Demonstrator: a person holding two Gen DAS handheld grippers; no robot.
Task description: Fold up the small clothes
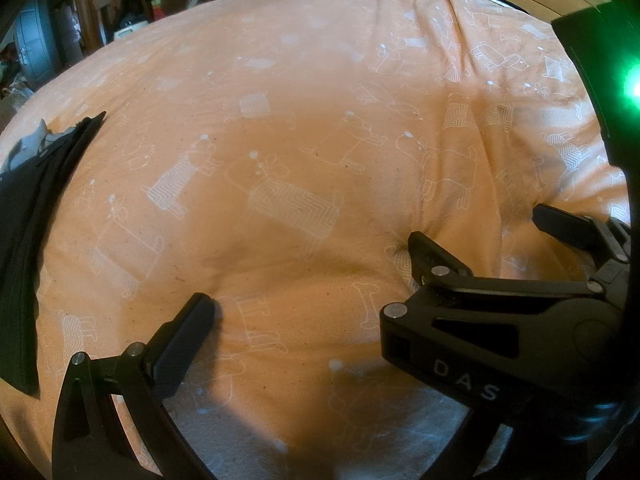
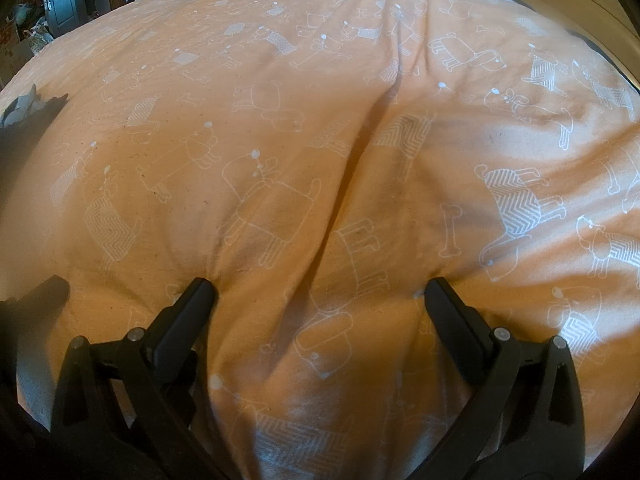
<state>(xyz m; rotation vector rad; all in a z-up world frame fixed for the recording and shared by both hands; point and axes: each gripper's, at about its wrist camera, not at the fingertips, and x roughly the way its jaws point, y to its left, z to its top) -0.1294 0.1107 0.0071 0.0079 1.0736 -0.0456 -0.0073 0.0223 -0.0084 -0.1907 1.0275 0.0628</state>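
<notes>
The dark folded cloth [image 1: 24, 216] is seen far left, well apart from the wide-open left gripper [image 1: 304, 312] and wide-open right gripper [image 2: 320, 284], pressed on the orange dog-print bed cover [image 2: 280, 120].

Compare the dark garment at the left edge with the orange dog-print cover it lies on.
The dark garment is plain black and ribbed; the orange dog-print cover carries white outlined dogs and bones. The garment takes up only the left edge; the cover fills most of both views. The garment lies in a narrow strip; the cover spreads wide, creased. Both are soft fabric.
</notes>
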